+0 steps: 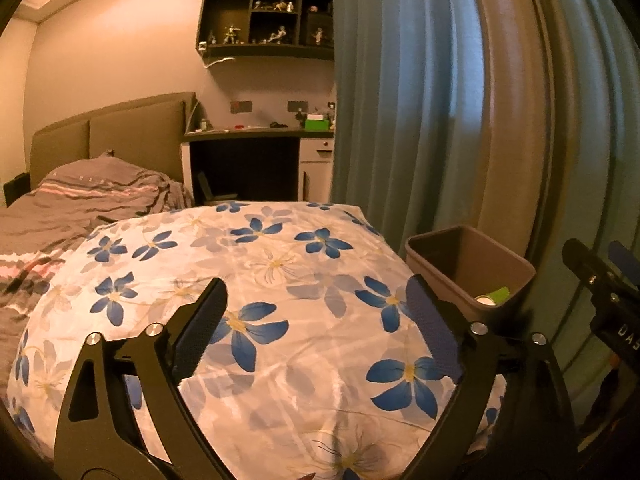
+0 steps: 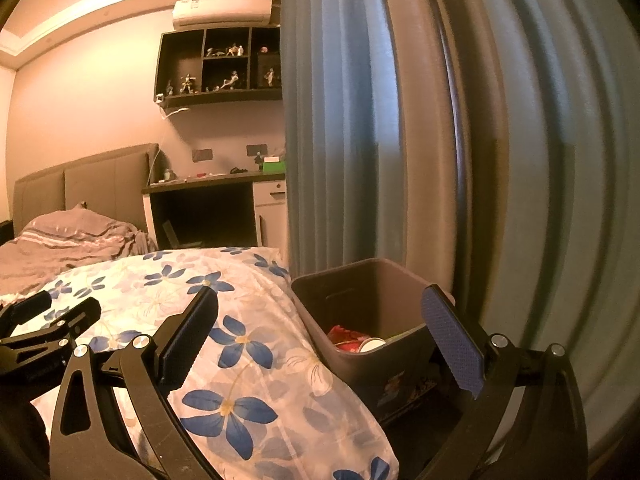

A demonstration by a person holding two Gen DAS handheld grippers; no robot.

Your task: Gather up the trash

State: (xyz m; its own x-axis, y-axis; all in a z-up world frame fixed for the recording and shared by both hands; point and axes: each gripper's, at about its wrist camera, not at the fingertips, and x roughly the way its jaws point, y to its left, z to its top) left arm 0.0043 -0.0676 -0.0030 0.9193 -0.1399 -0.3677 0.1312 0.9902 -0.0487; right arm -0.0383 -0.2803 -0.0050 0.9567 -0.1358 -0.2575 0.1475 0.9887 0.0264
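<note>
The left gripper (image 1: 316,312) hangs over a flowery sheet (image 1: 256,264) with big blue flowers on white; its two black fingers are spread far apart, and there is nothing between them but the sheet down below; the right gripper (image 2: 324,328) is spread wide too, and it holds nothing; one of its fingers is over the flowery sheet (image 2: 224,320), and the other is over the far side of the bin (image 2: 360,292); the bin is brown and open at the top, and it stands just beside the edge of the flowery sheet, in front of a long blue curtain (image 2: 340,140); down in the bin lies the trash (image 2: 352,338); you can see something red and crinkly and something round and white; from the left camera you see the bin (image 1: 464,260) at the right side, with a bit of white and green trash (image 1: 494,298) in its corner; the tip of the right gripper (image 1: 592,268) peeks in at that edge too; farther back there is a bed (image 1: 92,196) with a striped grey cover, a desk (image 1: 256,136) with small things on it, and a dark shelf (image 1: 268,20) with little figures up on the wall.
</note>
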